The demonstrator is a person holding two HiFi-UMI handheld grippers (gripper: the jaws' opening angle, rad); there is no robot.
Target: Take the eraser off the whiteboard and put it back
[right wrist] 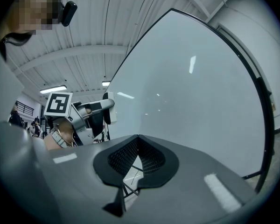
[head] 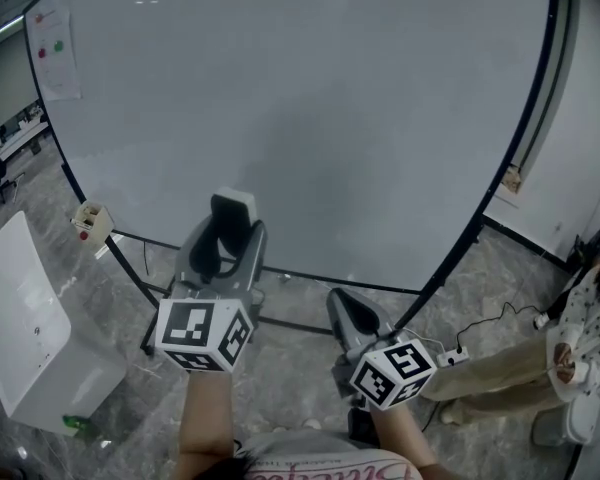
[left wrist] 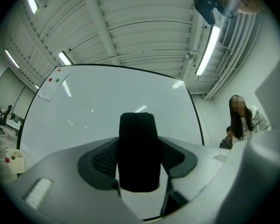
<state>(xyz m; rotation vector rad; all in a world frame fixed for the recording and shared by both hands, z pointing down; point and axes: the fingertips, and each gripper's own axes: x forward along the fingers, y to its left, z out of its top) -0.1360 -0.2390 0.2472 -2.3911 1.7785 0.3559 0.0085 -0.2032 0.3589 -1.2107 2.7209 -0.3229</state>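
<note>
Eraser (head: 233,206): black felt, white back, in front of the whiteboard (head: 310,118); whether it touches, I cannot tell.
Left gripper (head: 234,224): jaws clamped on the eraser.
Right gripper (head: 345,313): jaws together, empty.
Small box (head: 92,223): at the board's left edge; contents too small to tell.
Sheet (head: 55,53): red and green dots; print unreadable.

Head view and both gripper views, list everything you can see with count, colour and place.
Large whiteboard in black frame: one, white, centre.
Black felt eraser with white back: one, between the left tool's jaws.
Paper sheet with coloured dots: one, white, board's top left.
White box-shaped unit: one, floor, left.
Small green object: one, floor beside that unit.
Person in beige trousers: one, right edge.
Left tool: one, grey, shut on eraser.
Right tool: one, grey, shut, empty.
</note>
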